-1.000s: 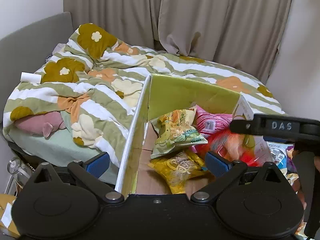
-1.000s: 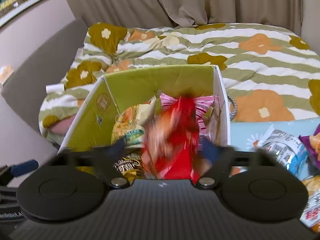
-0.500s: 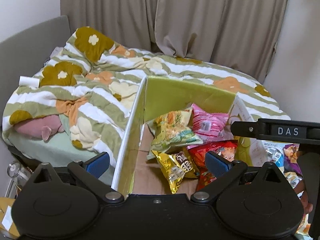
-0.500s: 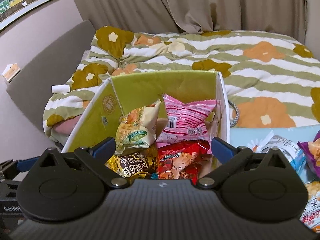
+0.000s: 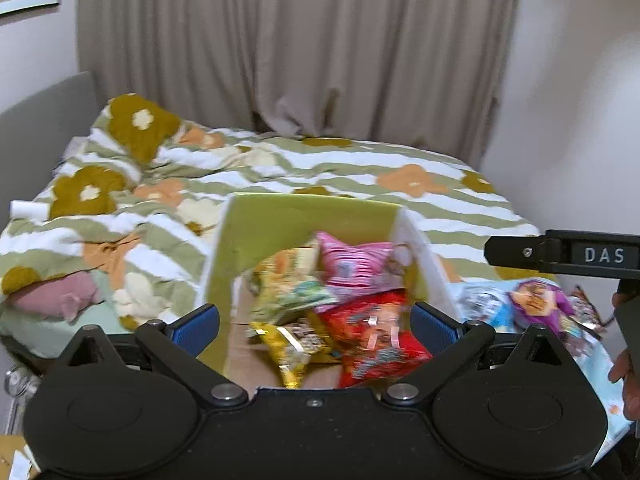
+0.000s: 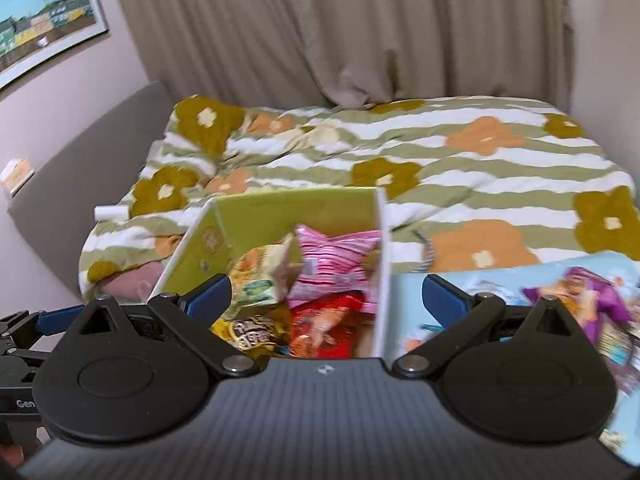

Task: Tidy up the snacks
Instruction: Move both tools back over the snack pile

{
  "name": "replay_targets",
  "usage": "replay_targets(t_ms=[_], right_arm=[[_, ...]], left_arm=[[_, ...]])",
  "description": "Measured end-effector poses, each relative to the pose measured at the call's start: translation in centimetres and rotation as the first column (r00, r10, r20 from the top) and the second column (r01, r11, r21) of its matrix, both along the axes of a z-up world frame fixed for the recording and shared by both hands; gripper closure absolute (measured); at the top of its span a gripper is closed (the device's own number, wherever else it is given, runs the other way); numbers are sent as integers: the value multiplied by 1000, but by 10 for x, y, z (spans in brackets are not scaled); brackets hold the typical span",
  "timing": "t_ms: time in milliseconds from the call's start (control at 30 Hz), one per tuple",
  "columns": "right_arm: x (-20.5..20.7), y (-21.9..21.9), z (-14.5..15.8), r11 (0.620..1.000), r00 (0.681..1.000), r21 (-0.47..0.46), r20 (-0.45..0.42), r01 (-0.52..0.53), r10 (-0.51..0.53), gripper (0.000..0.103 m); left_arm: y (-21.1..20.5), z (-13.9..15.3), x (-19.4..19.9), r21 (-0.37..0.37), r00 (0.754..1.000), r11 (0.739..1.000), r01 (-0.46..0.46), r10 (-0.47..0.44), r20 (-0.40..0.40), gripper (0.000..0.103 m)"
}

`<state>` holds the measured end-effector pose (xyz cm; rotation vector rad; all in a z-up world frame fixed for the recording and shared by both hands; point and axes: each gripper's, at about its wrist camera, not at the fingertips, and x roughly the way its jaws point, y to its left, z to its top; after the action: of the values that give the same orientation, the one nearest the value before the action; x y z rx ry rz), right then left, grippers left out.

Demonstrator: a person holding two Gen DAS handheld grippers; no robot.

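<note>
A green-lined cardboard box [image 5: 280,220] [image 6: 280,212] stands against the bed. Inside lie a pink striped bag [image 5: 352,268] [image 6: 332,256], a yellow-green bag [image 5: 288,280] [image 6: 260,276], a gold bag [image 5: 288,340] [image 6: 248,332] and a red bag [image 5: 372,332] [image 6: 324,324]. My left gripper [image 5: 314,320] is open and empty, just above the box's near end. My right gripper [image 6: 326,296] is open and empty over the box's right wall. More snack bags, one purple [image 5: 536,304] [image 6: 588,300], lie on a light blue surface [image 6: 408,296] to the right.
A bed with a striped flower quilt [image 5: 360,168] [image 6: 480,160] fills the space behind the box. Beige curtains [image 5: 280,40] hang beyond. The other gripper's black body [image 5: 560,256] sits at the right of the left wrist view, with a hand [image 5: 628,380] beside it.
The red bag was between the right gripper's fingers a second ago; it now lies in the box. Both grippers have pulled back and up, and the right one has shifted rightwards.
</note>
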<state>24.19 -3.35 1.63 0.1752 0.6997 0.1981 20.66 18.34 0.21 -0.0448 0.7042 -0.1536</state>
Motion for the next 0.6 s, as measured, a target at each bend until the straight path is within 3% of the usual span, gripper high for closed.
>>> replay_targets(t_ms=[333,600], right_arm=[[-57,-78,20,978,980,-76,39,196,-193,0],[-87,-155,4,955,964,-132,16,267,-267,0]], left_arm=[[-57,0,-16,-33,991,990,134,-134,-11,0],[-123,-12,-34,-42,988,989,140,-143,-55,0]])
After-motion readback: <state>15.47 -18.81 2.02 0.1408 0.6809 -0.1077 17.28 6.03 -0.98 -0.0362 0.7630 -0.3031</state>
